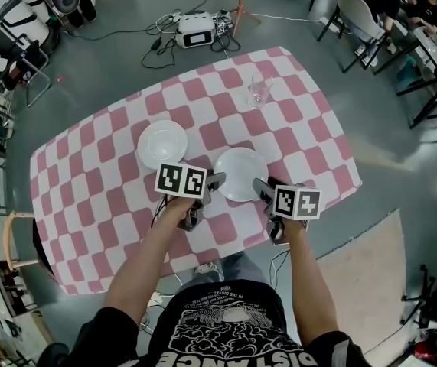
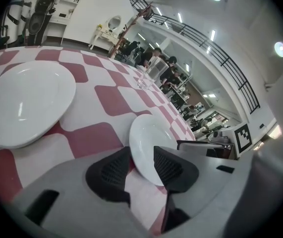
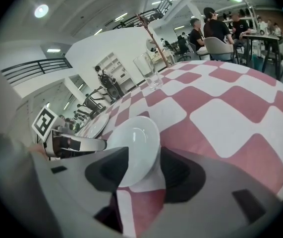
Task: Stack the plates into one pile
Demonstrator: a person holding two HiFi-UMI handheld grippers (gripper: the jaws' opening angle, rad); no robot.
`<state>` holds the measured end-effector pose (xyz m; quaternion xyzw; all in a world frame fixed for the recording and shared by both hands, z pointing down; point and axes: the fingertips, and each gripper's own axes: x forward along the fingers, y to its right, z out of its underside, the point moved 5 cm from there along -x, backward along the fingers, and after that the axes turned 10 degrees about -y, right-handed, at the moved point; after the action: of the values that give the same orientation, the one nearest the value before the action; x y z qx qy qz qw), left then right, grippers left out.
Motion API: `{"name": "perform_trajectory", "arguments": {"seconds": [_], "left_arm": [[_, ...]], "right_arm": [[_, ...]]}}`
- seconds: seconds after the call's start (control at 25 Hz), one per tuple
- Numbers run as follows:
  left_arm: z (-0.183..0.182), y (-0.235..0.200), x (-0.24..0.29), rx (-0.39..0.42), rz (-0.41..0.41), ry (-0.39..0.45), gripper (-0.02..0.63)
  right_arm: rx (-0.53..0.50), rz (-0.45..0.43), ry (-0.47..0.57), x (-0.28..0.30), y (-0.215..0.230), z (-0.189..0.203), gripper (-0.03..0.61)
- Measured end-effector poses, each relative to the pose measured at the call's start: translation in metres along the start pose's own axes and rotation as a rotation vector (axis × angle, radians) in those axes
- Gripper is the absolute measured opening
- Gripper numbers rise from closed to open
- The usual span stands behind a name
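Note:
Two white plates lie on the pink-and-white checked table [image 1: 302,121]. The left plate [image 1: 162,144] [image 2: 27,100] sits alone. My two grippers flank the right plate [image 1: 240,173], nearer me. My left gripper [image 1: 212,188] [image 2: 142,155] has that plate's left rim [image 2: 146,138] between its jaws, with bare cloth showing beside the pads, so it is open. From the other side, my right gripper [image 1: 265,197] [image 3: 145,155] straddles the right rim [image 3: 136,143]; a gap shows at its right pad, so it is open. The plate rests on the cloth.
An empty drinking glass [image 1: 259,90] [image 3: 147,69] stands at the table's far right. The table's near edge runs just under my hands. A box with cables [image 1: 195,30] lies on the floor beyond the table, and chairs and desks [image 1: 371,14] stand at the right.

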<state>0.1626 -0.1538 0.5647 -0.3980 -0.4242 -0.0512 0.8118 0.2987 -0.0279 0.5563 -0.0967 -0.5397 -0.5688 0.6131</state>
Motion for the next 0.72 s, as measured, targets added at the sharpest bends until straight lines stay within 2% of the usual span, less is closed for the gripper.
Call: {"name": "perform_trajectory", "arguments": {"seconds": [0.32, 0.44, 0.72], "left_arm": [[0.0006, -0.0076, -0.0006, -0.006, -0.045, -0.005, 0.076], [0.0000, -0.0070, -0.0013, 0.004, -0.061, -0.004, 0.071], [-0.0041, -0.0083, -0.0084, 0.009, -0.076, 0.023, 0.058]], "right_arm": [[0.033, 0.039, -0.016, 0.0026, 0.0039, -0.0007, 0.146], [0.042, 0.078, -0.019, 0.0020, 0.0076, -0.0008, 0.087], [0.052, 0.076, 0.003, 0.0017, 0.0048, -0.0073, 0.067]]}}
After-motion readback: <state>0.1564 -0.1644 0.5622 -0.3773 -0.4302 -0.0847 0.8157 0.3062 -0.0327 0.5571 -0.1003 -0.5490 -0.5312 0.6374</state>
